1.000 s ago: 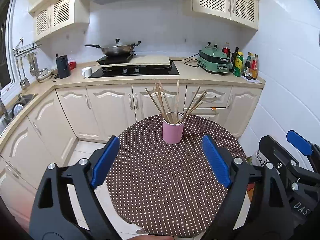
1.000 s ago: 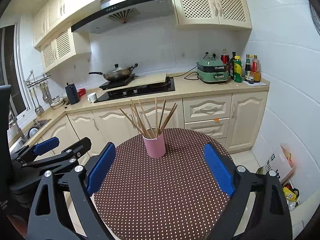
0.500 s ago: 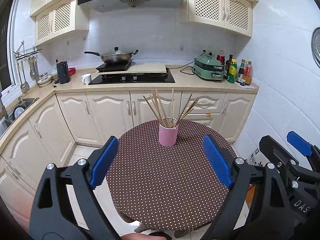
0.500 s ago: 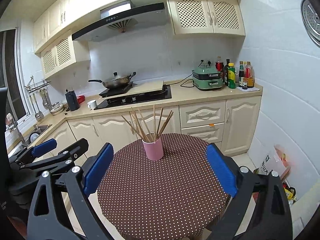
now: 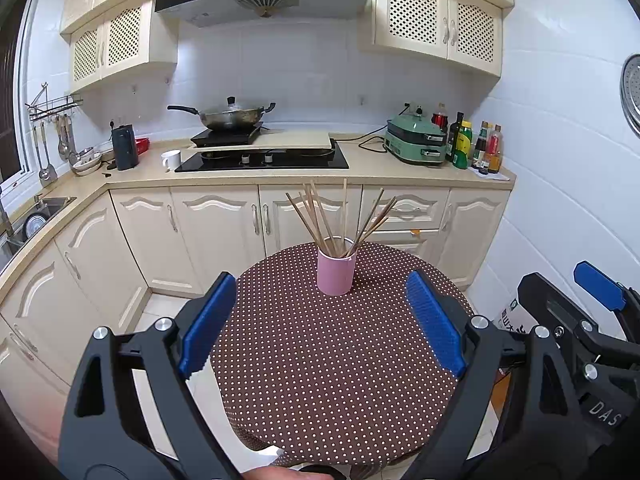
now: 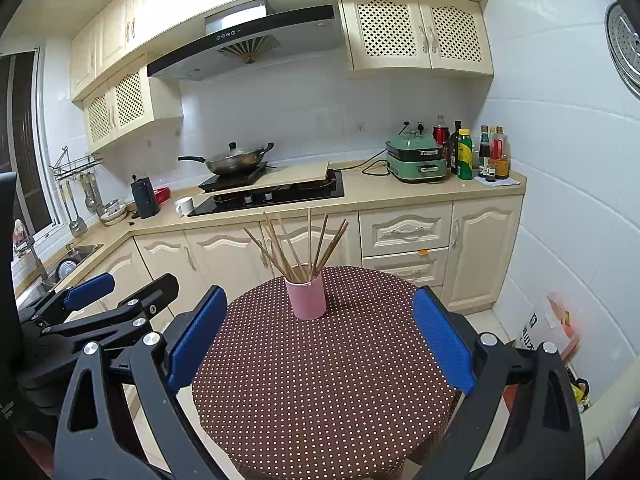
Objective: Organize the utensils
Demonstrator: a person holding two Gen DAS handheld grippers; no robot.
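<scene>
A pink cup point(image 5: 336, 271) point(image 6: 306, 297) stands upright at the far side of a round table with a brown dotted cloth point(image 5: 332, 360) point(image 6: 320, 380). Several wooden chopsticks point(image 5: 320, 216) point(image 6: 296, 248) fan out of the cup. My left gripper point(image 5: 322, 322) hangs open over the near half of the table, nothing between its blue pads. My right gripper point(image 6: 318, 340) is open too and holds nothing. Each gripper shows at the edge of the other's view, the left gripper point(image 6: 120, 296) and the right gripper point(image 5: 568, 304).
Behind the table runs a counter point(image 5: 380, 170) with a hob, a wok point(image 5: 230, 116), a green cooker point(image 5: 416, 142) and bottles point(image 5: 480, 146). A sink point(image 5: 40, 216) lies at left. A carton point(image 6: 548, 328) stands on the floor at right.
Both views have drawn back and tilted up: the table and cup look smaller and farther, and more of the wall cupboards shows. Both grippers stay open.
</scene>
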